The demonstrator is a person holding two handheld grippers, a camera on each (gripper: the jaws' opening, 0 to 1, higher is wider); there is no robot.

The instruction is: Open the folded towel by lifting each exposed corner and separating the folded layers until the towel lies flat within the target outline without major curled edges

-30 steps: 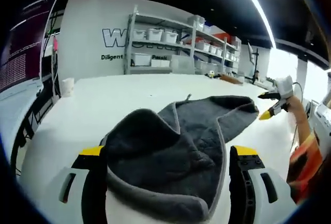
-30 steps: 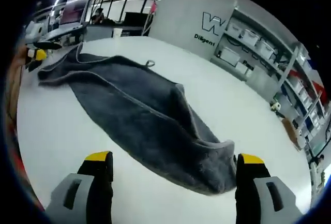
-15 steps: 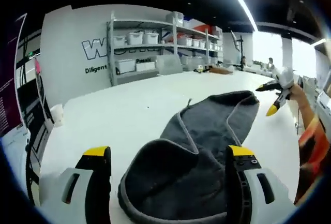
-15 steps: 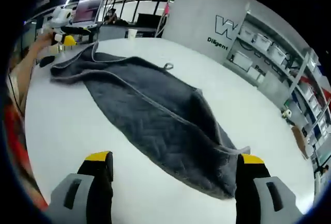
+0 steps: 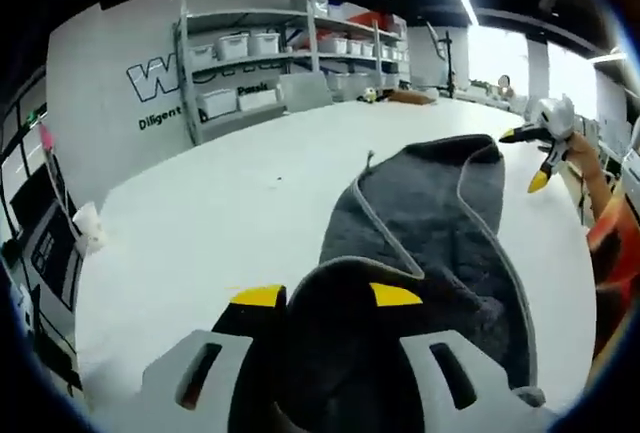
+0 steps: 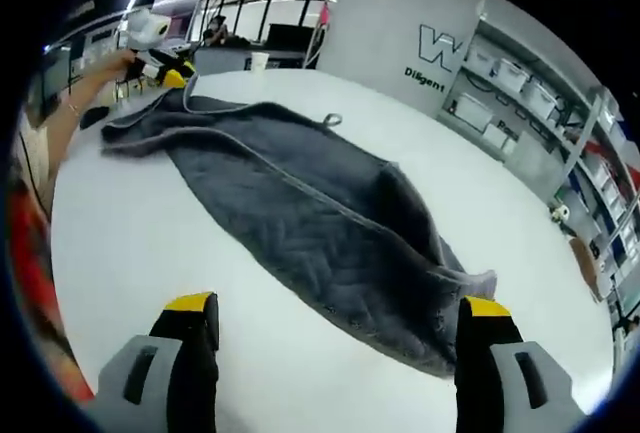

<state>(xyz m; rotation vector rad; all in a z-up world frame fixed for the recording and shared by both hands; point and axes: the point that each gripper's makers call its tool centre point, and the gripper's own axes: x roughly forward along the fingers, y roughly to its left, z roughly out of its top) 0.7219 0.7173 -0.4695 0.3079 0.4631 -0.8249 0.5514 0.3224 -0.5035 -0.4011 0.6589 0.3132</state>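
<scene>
My left hand-held gripper point(image 5: 325, 298) has its two jaws drawn close together with a hump of the grey towel point(image 5: 420, 243) bunched between them, so I read it as clamped on that near end. I'm holding it there because that is one end of the fold, and a firm pinch lets me lift the layer off the one beneath.

From the right gripper view, the towel point(image 6: 310, 218) lies long and narrow across the white tabletop point(image 6: 140, 283), folded along its length, with the pale edging running down the middle and a small hanging loop point(image 6: 331, 120) sticking out at one side. My right hand-held gripper point(image 6: 338, 318) has its jaws spread wide and holds nothing; it hangs just above the end nearest it, ready, I judge, to take that corner.

Far across, the left hand-held gripper point(image 6: 165, 65) sits at the opposite end, so the cloth is stretched between both hands. No target outline is marked that I can make out on the tabletop. Plenty still to unfold.
</scene>
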